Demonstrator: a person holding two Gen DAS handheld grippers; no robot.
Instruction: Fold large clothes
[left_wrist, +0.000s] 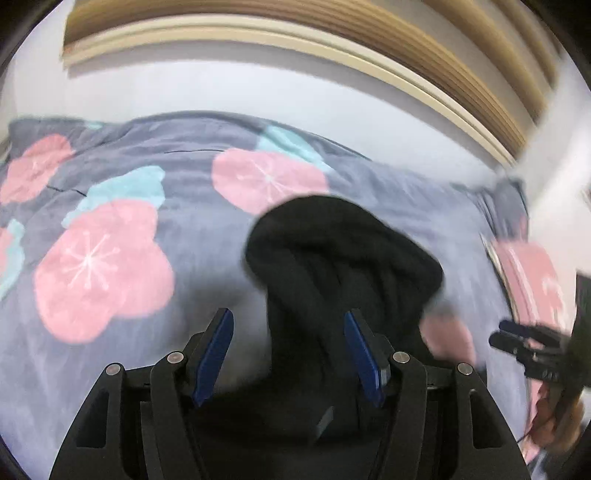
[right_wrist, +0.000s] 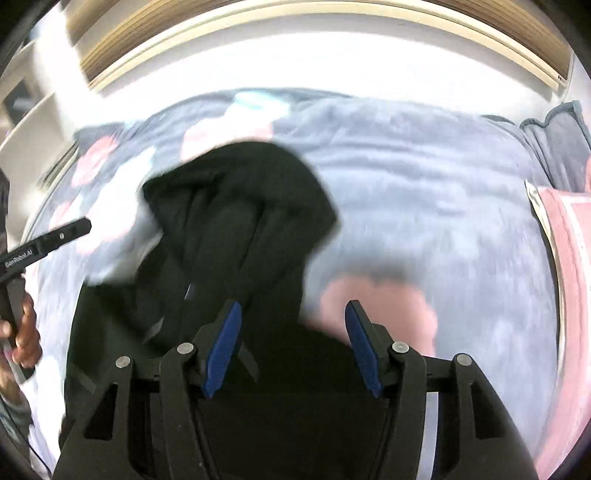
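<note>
On the bed's floral duvet (left_wrist: 155, 206), mid-width and toward the near edge, sits the black garment (left_wrist: 343, 254), bunched w/ a rounded hood-like end. Long axis looks to run near edge → far edge (headboard side), hood end pointing far; frames blurry, so approx.

Your left gripper (left_wrist: 290, 323) has jaws apart; cloth lies between the pads, against the right one, but pads aren't pinching it. Your right gripper (right_wrist: 293, 314) is also parted; garment edge sits by the left pad, nothing clamped.

Risks: both hands look to be moving fast, so you may close on a bunched multi-layer wad, not one edge → skewed fold. Could also snag the duvet w/ it. Grippers are close together, collision poss.
</note>
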